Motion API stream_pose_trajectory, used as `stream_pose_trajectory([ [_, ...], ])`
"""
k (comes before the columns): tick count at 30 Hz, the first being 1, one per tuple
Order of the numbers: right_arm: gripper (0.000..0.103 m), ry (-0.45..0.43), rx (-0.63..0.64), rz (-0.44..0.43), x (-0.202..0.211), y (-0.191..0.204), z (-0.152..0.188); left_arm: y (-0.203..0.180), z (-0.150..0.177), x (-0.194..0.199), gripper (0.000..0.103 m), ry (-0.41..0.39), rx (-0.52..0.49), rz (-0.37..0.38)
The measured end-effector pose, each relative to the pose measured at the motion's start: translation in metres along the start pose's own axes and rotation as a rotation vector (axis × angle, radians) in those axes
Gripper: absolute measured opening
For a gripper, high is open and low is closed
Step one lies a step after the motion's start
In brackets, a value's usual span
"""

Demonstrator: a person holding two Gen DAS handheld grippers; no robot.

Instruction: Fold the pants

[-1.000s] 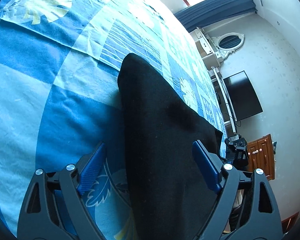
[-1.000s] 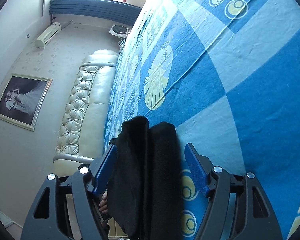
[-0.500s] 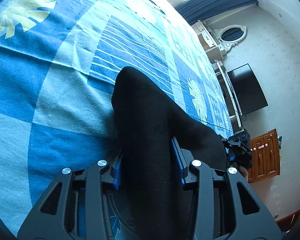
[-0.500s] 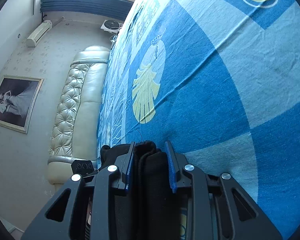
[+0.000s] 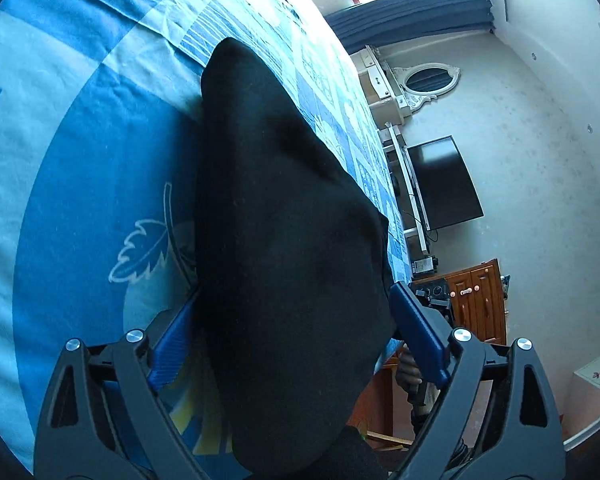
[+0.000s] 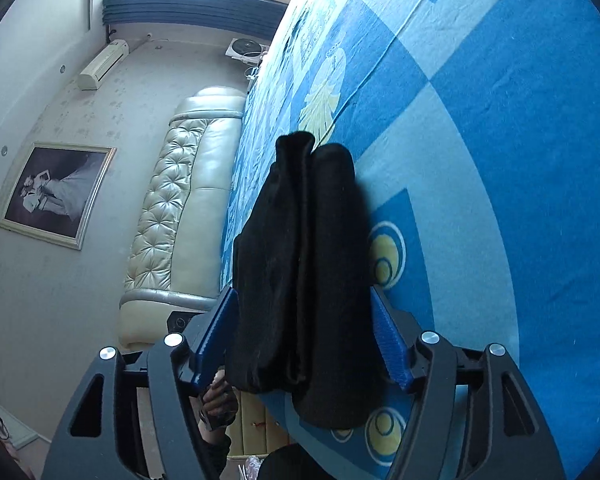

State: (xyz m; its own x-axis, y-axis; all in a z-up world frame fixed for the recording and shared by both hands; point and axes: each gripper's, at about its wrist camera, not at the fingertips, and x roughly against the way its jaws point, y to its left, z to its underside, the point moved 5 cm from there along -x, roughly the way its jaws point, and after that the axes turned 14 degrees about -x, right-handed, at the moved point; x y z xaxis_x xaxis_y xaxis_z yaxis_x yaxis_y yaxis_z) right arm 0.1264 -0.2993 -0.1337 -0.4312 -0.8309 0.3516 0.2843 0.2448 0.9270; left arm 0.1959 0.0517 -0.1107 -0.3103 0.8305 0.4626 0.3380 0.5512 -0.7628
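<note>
Blue bedspread; black pants lengthwise between both opening claws, unclamped.

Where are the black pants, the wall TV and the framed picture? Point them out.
black pants (image 5: 284, 220), left wrist view, middle of the folded cloth.
wall TV (image 5: 444, 184), left wrist view, screen centre.
framed picture (image 6: 58, 194), right wrist view, centre of the print.
</note>
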Motion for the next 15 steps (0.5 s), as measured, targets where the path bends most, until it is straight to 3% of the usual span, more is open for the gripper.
stream_pose_trajectory([
  [5, 0.07, 0.0, 0.007, 0.01, -0.003, 0.0, 0.014, -0.011, 0.018, -0.002, 0.091, -0.013, 0.009, 0.008],
  [11, 0.07, 0.014, 0.002, 0.048, -0.021, 0.006, 0.013, -0.013, 0.015, -0.012, 0.091, -0.005, 0.004, -0.004],
  [12, 0.069, 0.011, 0.0, 0.055, -0.022, 0.005, 0.013, -0.015, 0.015, -0.013, 0.091, -0.002, -0.006, -0.013],
  [14, 0.052, 0.011, -0.018, 0.077, -0.023, -0.003, 0.012, -0.018, 0.016, -0.017, 0.091, 0.009, -0.03, -0.039],
  [15, 0.049, 0.011, -0.026, 0.071, -0.022, -0.006, 0.011, -0.019, 0.015, -0.019, 0.091, 0.014, -0.041, -0.049],
])
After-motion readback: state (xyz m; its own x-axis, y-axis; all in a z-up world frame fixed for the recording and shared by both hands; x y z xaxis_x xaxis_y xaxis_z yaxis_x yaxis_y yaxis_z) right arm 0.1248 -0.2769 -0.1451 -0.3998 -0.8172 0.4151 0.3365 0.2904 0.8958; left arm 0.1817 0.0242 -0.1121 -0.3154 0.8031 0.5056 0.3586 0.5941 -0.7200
